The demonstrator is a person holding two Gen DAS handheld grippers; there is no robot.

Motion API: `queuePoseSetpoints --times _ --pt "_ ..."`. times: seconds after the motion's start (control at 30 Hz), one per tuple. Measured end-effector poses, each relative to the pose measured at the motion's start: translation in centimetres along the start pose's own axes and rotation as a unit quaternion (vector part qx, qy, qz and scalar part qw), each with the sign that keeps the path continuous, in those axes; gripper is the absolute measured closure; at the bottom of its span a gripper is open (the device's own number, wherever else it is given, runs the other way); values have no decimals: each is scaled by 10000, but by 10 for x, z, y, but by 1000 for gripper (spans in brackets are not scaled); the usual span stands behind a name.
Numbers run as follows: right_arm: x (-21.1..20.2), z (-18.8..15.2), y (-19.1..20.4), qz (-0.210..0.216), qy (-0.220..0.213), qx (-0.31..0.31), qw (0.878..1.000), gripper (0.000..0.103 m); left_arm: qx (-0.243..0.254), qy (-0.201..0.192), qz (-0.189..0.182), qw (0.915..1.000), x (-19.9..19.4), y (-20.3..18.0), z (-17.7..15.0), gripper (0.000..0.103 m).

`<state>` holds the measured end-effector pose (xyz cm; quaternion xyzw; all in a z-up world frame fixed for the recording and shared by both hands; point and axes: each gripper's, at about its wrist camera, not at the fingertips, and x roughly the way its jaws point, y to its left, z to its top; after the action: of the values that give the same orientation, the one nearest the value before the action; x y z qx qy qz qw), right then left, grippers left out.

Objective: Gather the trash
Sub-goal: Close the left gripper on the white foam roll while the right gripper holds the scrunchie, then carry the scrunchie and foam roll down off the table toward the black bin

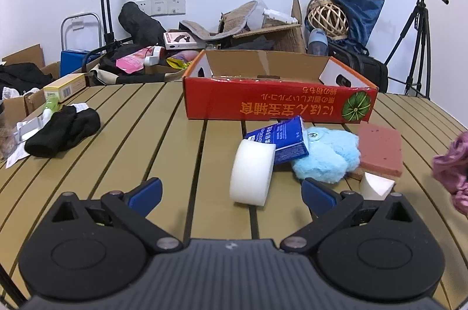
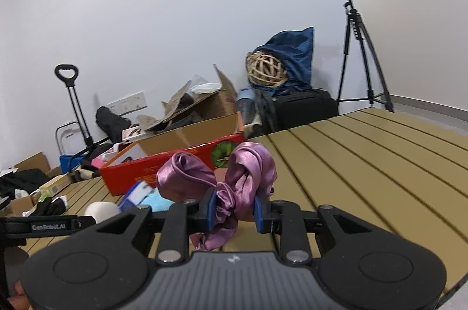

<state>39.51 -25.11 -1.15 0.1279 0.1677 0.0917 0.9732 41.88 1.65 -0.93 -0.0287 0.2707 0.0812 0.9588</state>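
- Right gripper point(image 2: 234, 212): jaws pinched on the purple satin cloth point(image 2: 231, 181). Cloth bunches up above the fingers and a tail hangs below them; looks clear of the table, cannot tell for sure.
- Left gripper point(image 1: 231, 193): jaws spread wide, holding nothing, low over the slatted table point(image 1: 117, 140).
- Red cardboard tray point(image 1: 278, 102) sits straight ahead of the left gripper, past the pile. For the right gripper it is ahead and to the left. What shows of its inside looks bare, so I'd judge the task at an early stage.
- Left to collect, ahead of the left gripper: white foam roll point(image 1: 253, 172) nearest, just ahead between the spread fingers; blue carton point(image 1: 280, 140) leaning on it; fluffy light-blue ball point(image 1: 327, 155) touching the carton; pink sponge point(image 1: 380, 152) beside the ball; white wedge point(image 1: 376, 185) just off the right finger.
- Black socks point(image 1: 64, 131) well off to the left, near that table edge, with small packaging beside them.
- Room: bare slats to the right of the right gripper, free swing there. Tray's near wall is upright, so the cloth needs lift over the rim.
- Risk, my read: hanging tail may snag the rim.
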Motion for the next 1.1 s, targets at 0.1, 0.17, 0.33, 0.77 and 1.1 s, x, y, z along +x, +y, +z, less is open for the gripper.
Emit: queuePoseSetpoints --times 0.1,0.17,0.33,0.77,1.1 --pt "-1 0 -13 -141 -8 63 9999 79 -36 -10 -99 9999 9 0 3 0" --pt "-2 0 -21 -236 -17 113 9997 79 25 -112 -70 9999 13 -2 4 0" --pt "-2 0 -33 -368 -34 200 9991 78 198 -182 -7 9996 20 -10 4 15" --pt "-1 -1 -34 -350 -21 179 9992 78 -91 151 -396 9991 35 -2 -4 73" --pt "-3 -3 -35 -327 1 110 9994 78 -59 44 -475 9988 20 -1 -6 73"
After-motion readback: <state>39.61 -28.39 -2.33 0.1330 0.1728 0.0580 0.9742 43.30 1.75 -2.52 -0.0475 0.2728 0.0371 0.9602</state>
